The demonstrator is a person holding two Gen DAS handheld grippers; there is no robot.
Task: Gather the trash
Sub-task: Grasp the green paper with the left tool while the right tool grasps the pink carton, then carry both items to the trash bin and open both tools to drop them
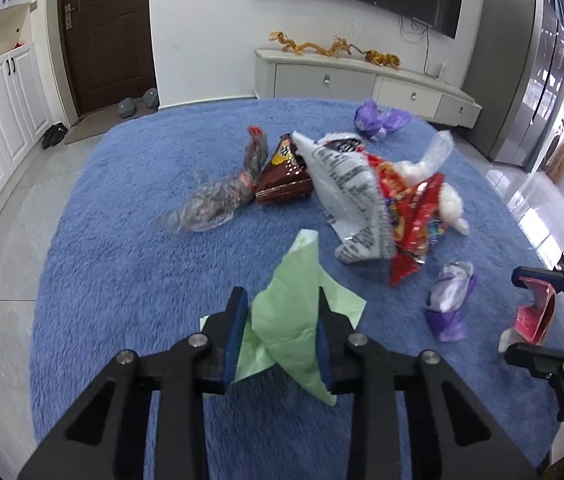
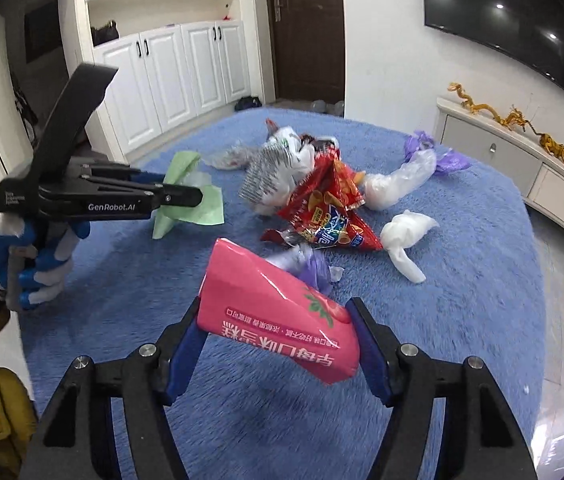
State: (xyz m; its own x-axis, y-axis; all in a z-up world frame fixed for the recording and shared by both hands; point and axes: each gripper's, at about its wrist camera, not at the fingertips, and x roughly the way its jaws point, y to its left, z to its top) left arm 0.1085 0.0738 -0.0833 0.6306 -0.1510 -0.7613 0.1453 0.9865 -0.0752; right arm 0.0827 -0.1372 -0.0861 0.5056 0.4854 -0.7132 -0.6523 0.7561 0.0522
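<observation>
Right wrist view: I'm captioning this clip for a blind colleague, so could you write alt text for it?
The right gripper clamps a pink snack carton above a blue fuzzy surface. At left, a gloved hand holds the left gripper, shut on a green paper scrap. Beyond lie a red chip bag, white plastic bags and purple wrappers.

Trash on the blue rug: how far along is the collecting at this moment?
Nothing looks collected yet; no bin shows. In hand: the left gripper closes on the crumpled pale green paper, and the right gripper holds the pink glossy carton. Left on the blue fluffy rug: the red foil snack bag, the brown triangular wrapper, purple and clear plastic wrappers.
</observation>
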